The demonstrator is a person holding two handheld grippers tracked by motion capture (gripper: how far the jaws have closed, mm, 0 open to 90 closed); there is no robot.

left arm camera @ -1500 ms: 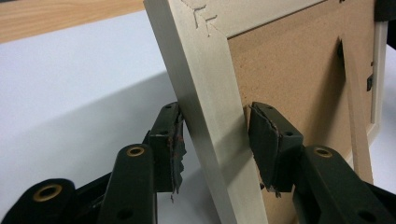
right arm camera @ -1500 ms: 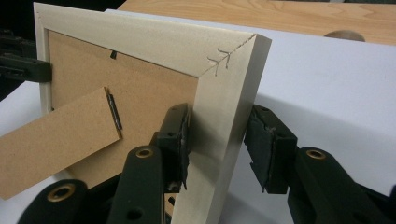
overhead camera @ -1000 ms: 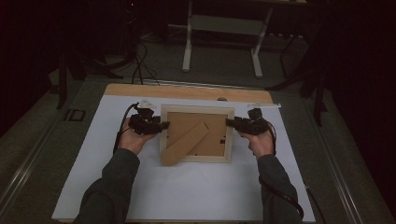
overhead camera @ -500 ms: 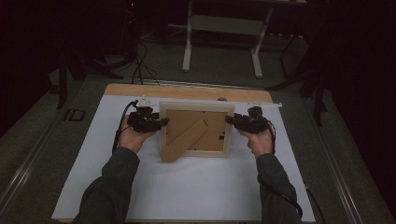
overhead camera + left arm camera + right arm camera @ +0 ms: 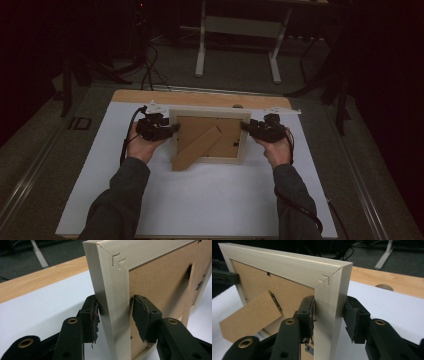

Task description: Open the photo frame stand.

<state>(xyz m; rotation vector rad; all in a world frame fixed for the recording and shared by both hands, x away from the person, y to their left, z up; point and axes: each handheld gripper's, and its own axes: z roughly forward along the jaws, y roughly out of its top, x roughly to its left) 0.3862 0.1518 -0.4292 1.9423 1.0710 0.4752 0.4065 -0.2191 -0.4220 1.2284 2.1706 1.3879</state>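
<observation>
Picture frame (image 5: pixel 209 134) is up off the white mat (image 5: pixel 200 200), back side facing the person, tilted rather than flat. It sits mid-table, between the two grippers, bottom edge near or on the mat; can't tell which from the high view

Left gripper (image 5: pixel 172 129) is on the frame's left rail. In the left gripper view the pale wood rail (image 5: pixel 113 315) runs between the two black jaws, roughly half open. Outer pad (image 5: pixel 95 317) touches the rail face; inner pad (image 5: pixel 140 317) sits against the brown backing board (image 5: pixel 162 290) just beside the rail. Reads as a grip on the frame

Right gripper (image 5: pixel 246 127) mirrors it on the right rail. In the right gripper view the rail (image 5: pixel 329 305) stands between the jaws, also about half open. One pad (image 5: pixel 308 315) presses the back side, the other pad (image 5: pixel 352 320) presses the front side. Frame held here too

Easel stand (image 5: pixel 195 149) hangs from the backing, swung out diagonally, lower end toward the frame's bottom-left corner and poking past it. The right gripper view shows it as a brown flap (image 5: pixel 249 317) hinged off the board

Wooden table edge (image 5: pixel 200 98) shows beyond the mat. Both forearms in grey sleeves (image 5: pixel 120 205) come in from below
</observation>
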